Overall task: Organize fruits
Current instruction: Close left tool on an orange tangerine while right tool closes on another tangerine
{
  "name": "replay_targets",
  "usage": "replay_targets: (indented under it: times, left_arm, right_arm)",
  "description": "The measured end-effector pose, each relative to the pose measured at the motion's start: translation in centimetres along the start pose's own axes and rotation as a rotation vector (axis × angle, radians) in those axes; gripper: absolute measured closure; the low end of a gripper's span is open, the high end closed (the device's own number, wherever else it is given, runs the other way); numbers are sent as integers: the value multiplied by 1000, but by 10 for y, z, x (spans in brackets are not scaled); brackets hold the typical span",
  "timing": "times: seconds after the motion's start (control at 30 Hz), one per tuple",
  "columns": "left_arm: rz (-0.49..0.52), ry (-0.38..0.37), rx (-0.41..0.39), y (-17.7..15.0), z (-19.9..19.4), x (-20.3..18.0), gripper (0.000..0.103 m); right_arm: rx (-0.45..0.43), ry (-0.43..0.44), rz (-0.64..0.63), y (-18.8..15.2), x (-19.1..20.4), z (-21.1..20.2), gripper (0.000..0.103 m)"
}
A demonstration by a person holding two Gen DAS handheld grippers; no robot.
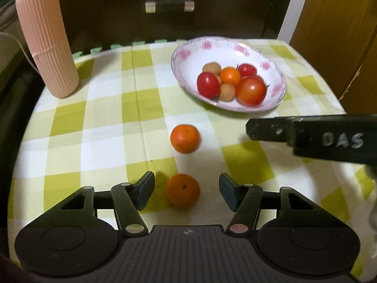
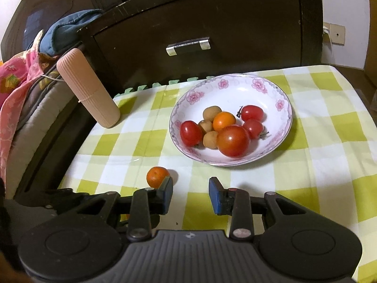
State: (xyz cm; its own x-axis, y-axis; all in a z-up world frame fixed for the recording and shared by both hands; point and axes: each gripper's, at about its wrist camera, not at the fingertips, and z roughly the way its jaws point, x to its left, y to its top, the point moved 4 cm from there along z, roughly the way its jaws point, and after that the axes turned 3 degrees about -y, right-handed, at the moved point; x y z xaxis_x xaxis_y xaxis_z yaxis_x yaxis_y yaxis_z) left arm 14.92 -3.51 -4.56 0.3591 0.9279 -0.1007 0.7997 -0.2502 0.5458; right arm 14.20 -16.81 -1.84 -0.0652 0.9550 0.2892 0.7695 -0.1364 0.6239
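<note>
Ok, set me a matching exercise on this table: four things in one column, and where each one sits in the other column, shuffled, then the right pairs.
Things
1. near tangerine
2. far tangerine
3. big tomato
4. pink ribbed cylinder

Places
A. in the flowered bowl, among smaller fruit
B. standing at the far left corner of the checked cloth
C. between the open fingers of the left gripper, untouched
D. alone on the cloth, between the bowl and the other tangerine

Pairs: 1-C, 2-D, 3-A, 4-B
</note>
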Motion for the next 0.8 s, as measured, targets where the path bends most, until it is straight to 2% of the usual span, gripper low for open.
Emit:
replay_targets:
  times: [0.17,0.23,0.27,0.53,0.8]
  left_arm:
    - [-17,8,4,-2,9,3,46]
    - [-11,21,-4,-1,8,3,59]
    - [-12,17,-5,-1,7,3,62]
    - [7,26,29,-10,-7,2,63]
    - [-53,9,70,-28,-16,10,63]
  right_arm:
    - [15,6,8,-1,-2,4,70]
    - [23,12,10,-1,-1,8,70]
    - [26,14,11,-1,0,9,70]
    - [59,37,-2,-3,9,22,70]
    - [70,64,-30,2,32,41,70]
